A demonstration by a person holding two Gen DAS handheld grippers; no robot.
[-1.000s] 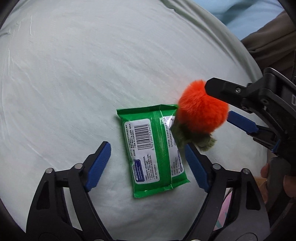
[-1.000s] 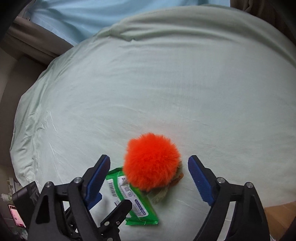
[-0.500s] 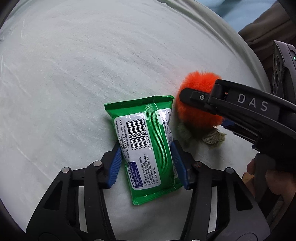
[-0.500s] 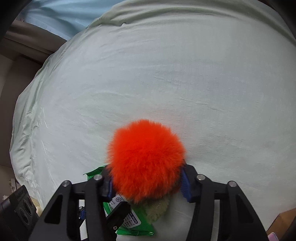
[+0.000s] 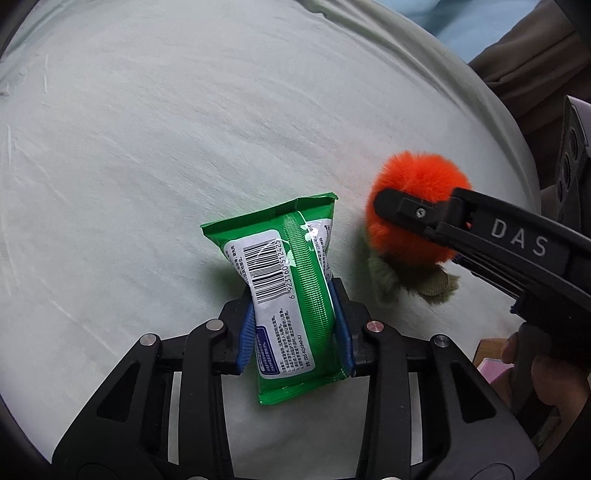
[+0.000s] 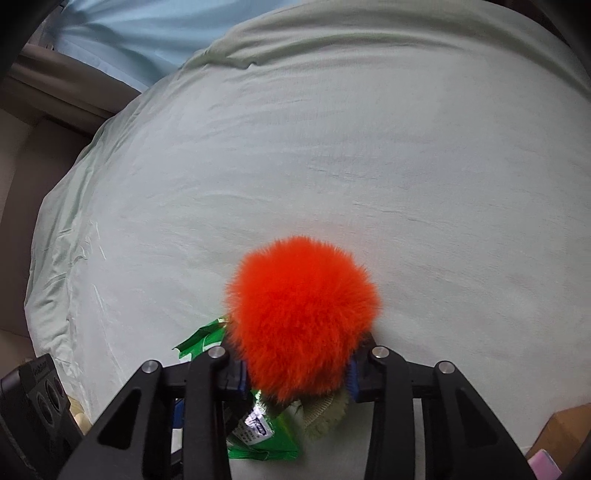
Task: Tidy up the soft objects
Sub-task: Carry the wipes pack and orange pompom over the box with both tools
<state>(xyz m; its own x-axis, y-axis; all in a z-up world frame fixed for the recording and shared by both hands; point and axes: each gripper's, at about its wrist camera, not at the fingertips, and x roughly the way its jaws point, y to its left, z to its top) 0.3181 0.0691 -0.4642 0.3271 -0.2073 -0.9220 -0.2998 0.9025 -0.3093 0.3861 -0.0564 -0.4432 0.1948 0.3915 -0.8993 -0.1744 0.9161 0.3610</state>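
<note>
A green wipes pack (image 5: 291, 280) with a white barcode label sits between the blue pads of my left gripper (image 5: 293, 317). The jaws are closing on it, the pads press its sides, and its far end tilts up off the sheet. To its right lies a fluffy orange plush toy (image 5: 417, 199) with a green leafy stem (image 5: 436, 288). In the right wrist view my right gripper (image 6: 297, 373) is closing on that orange plush toy (image 6: 303, 314), fur bulging over both pads. The green pack (image 6: 266, 439) shows below and to the left of it.
Everything rests on a pale green bedsheet (image 5: 184, 129) that spreads far ahead. Light blue cloth (image 6: 140, 33) lies beyond its far edge. A cardboard box (image 6: 565, 424) and a pink item (image 6: 543, 461) sit at the lower right. A hand (image 5: 546, 380) holds the right gripper.
Both grippers went from wide open to closed, the left on the wipes pack and the right on the orange plush. The pack has tilted up and moved left, away from the plush.
</note>
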